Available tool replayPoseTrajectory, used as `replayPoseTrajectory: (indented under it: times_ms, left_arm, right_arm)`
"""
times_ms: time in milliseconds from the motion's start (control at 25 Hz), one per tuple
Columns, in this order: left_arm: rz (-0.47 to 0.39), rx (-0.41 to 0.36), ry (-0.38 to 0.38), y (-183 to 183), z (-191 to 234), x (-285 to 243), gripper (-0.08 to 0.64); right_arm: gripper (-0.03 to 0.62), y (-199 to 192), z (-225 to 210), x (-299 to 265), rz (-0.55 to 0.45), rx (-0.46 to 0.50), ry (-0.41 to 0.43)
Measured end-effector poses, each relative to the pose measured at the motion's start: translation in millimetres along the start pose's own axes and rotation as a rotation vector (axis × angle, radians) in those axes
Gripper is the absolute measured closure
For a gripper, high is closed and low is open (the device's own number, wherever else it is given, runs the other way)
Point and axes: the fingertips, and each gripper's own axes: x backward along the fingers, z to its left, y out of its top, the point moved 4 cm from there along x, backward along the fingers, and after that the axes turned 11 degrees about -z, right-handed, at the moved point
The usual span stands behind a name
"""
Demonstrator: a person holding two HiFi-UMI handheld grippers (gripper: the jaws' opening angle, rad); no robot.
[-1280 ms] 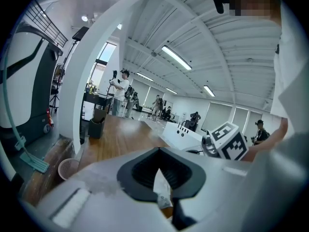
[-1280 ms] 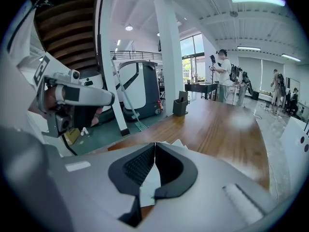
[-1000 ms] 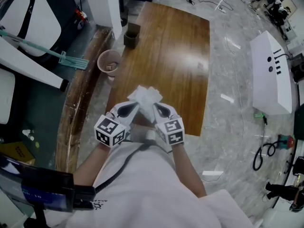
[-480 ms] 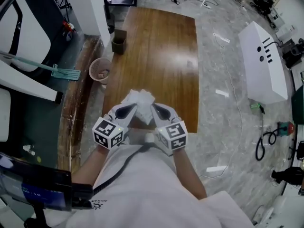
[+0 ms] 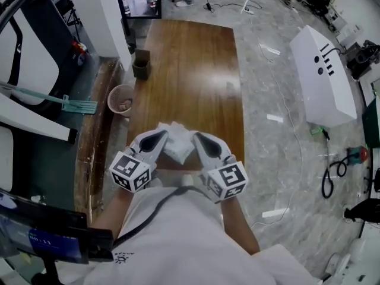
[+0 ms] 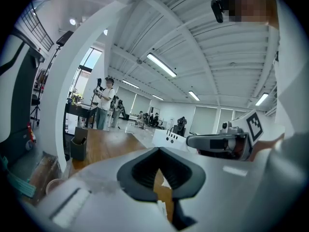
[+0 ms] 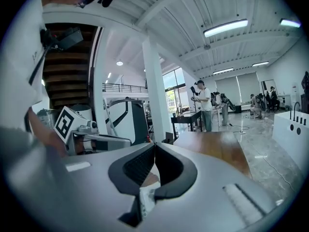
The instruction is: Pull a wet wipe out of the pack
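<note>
In the head view a crumpled white wet wipe (image 5: 176, 140) hangs between my two grippers over the near end of the wooden table (image 5: 196, 70). My left gripper (image 5: 162, 137) holds its left side and my right gripper (image 5: 197, 139) holds its right side. Seen from the left gripper view, the left gripper (image 6: 158, 150) has its jaws together at the tips, with a scrap of white wipe (image 6: 166, 180) in the hollow behind them. The right gripper (image 7: 154, 144) is likewise shut, with wipe (image 7: 147, 198) pinched low between its pads. I cannot make out the pack.
A dark open box (image 5: 141, 63) stands at the table's far left corner. On the floor to the left are a round bin (image 5: 121, 99) and a green mop (image 5: 65, 103). A white cabinet (image 5: 323, 76) and cables (image 5: 332, 180) lie right. A person (image 6: 103, 103) stands far off.
Both grippers have come back toward my body and spread slightly apart, still holding the wipe, which now looks more bunched. The head view has tilted, so the table shows further up.
</note>
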Motion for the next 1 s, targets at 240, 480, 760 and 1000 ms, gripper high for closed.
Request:
replayPoseTrajectory:
  times_ms: [240,480,760,1000]
  left_arm:
    - [-0.044,-0.019,0.003,20.0,1.8,-1.7,0.558]
    - [-0.037,-0.009,0.016,17.0,2.0,-0.4,0.558]
    - [-0.031,0.0,0.029,11.6,2.1,2.4,0.558]
    - [-0.039,0.034,0.044,10.0,6.5,7.4,0.558]
  right_arm:
    - [0.581,17.2,-4.5,0.4,-0.053,0.015,-0.011]
    - [0.581,15.1,-3.4,-1.5,-0.04,0.017,-0.003]
    - [0.581,13.5,-1.3,-2.5,-0.03,0.019,0.016]
    - [0.581,10.7,2.9,-5.5,-0.019,0.018,0.026]
